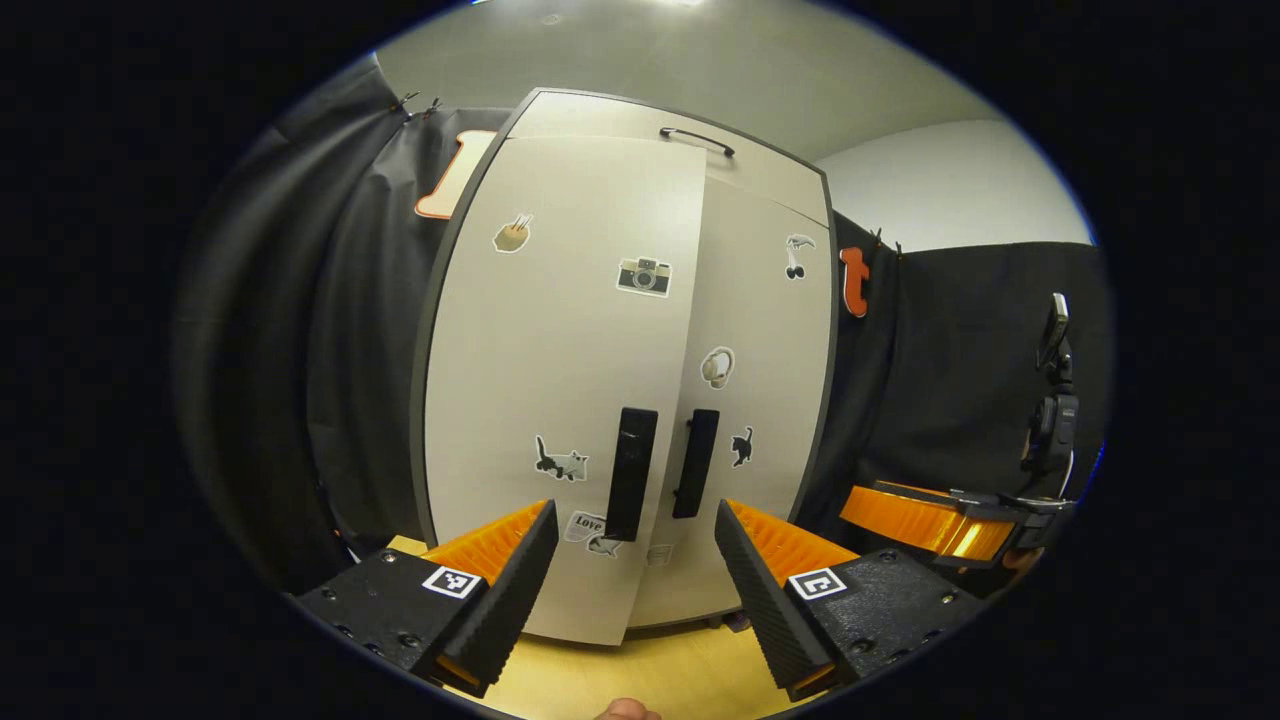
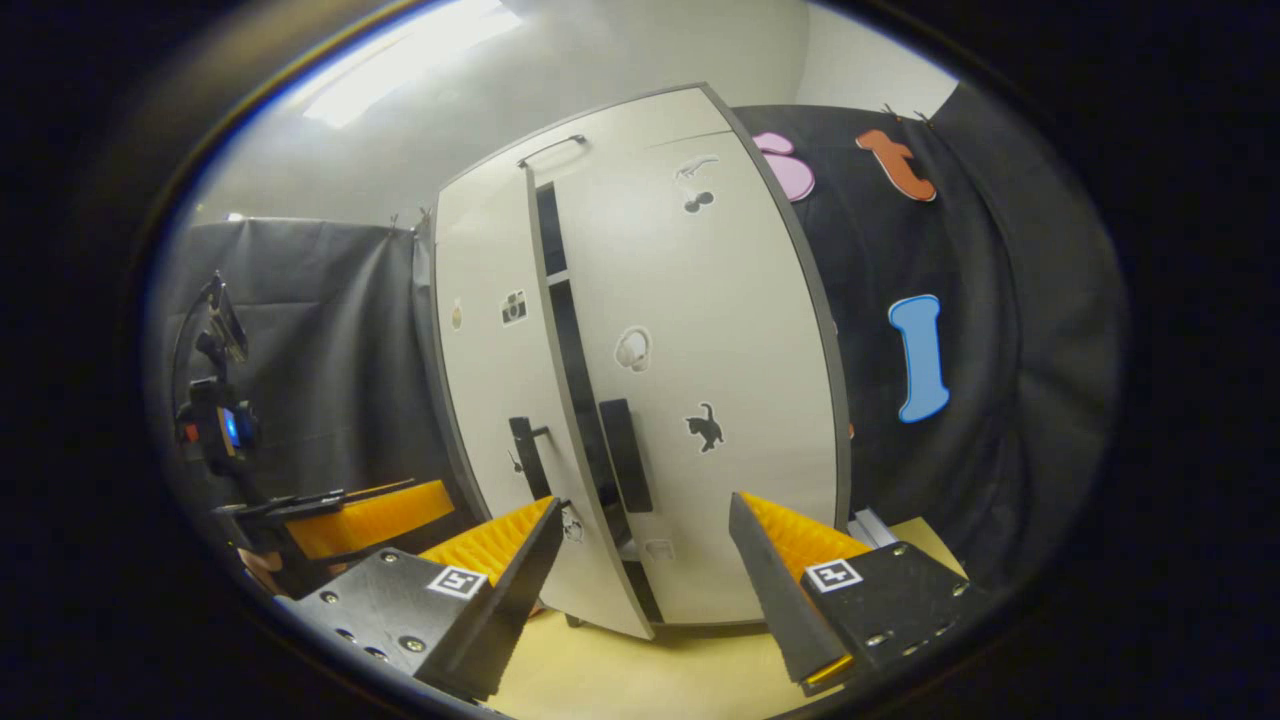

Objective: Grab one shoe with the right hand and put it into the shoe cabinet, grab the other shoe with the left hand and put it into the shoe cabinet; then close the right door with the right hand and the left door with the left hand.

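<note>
Ahead of both wide-spread, empty tongs, left (image 1: pixel 635 590) and right (image 2: pixel 645 590), stands the shoe cabinet (image 2: pixel 640 370), its two doors, left door (image 1: pixel 560 380) ajar, right door (image 2: pixel 700 370) nearly closed, carrying two dark handles.

We see a camera on a tripod (image 1: pixel 1052 400) standing by the black cloth wall (image 1: pixel 950 340), also at the left in the right gripper view. Pale wood floor (image 1: pixel 660 680) below, grey ceiling (image 1: pixel 720 70) with a bright light strip (image 2: pixel 400 60) above.
</note>
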A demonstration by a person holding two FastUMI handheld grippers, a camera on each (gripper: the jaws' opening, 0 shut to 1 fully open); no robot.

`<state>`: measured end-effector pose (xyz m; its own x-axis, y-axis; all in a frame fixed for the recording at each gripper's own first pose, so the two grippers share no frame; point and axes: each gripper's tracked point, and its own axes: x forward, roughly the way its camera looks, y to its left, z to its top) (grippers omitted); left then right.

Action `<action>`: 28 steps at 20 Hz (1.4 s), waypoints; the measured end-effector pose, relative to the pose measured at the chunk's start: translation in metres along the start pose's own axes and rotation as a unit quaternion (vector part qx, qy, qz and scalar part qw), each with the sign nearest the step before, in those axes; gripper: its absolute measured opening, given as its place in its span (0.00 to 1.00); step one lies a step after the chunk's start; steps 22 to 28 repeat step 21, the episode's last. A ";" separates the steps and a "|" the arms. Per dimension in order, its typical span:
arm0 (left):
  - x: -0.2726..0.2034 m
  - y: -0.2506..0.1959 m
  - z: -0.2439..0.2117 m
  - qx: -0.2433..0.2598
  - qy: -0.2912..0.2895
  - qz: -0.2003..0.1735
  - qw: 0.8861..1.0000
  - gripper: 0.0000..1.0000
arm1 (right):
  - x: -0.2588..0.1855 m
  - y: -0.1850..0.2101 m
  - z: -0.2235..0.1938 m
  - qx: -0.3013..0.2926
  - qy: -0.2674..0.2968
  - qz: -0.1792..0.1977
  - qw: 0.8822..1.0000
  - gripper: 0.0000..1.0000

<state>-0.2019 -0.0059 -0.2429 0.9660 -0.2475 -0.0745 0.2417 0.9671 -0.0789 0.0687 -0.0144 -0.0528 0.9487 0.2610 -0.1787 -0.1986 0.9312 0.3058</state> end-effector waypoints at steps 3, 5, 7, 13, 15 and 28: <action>0.002 0.004 -0.002 0.008 0.006 0.007 1.000 0.96 | 0.003 -0.003 -0.001 0.008 0.005 -0.009 1.000 1.00; 0.001 0.008 -0.004 0.011 0.010 0.013 1.000 0.96 | 0.005 -0.005 -0.002 0.016 0.005 -0.013 1.000 1.00; 0.000 0.010 -0.002 0.010 0.007 0.017 1.000 0.96 | 0.005 -0.006 0.000 0.020 0.003 -0.014 1.000 1.00; -0.001 0.015 0.003 -0.004 -0.006 0.025 1.000 0.96 | 0.004 -0.008 0.006 0.010 -0.004 -0.019 1.000 1.00; -0.001 0.017 0.004 -0.010 -0.008 0.026 1.000 0.96 | 0.004 -0.007 0.007 0.008 -0.005 -0.020 1.000 1.00; -0.004 0.023 0.007 -0.016 -0.014 0.026 0.999 0.96 | 0.000 -0.007 0.008 0.008 -0.006 -0.024 1.000 1.00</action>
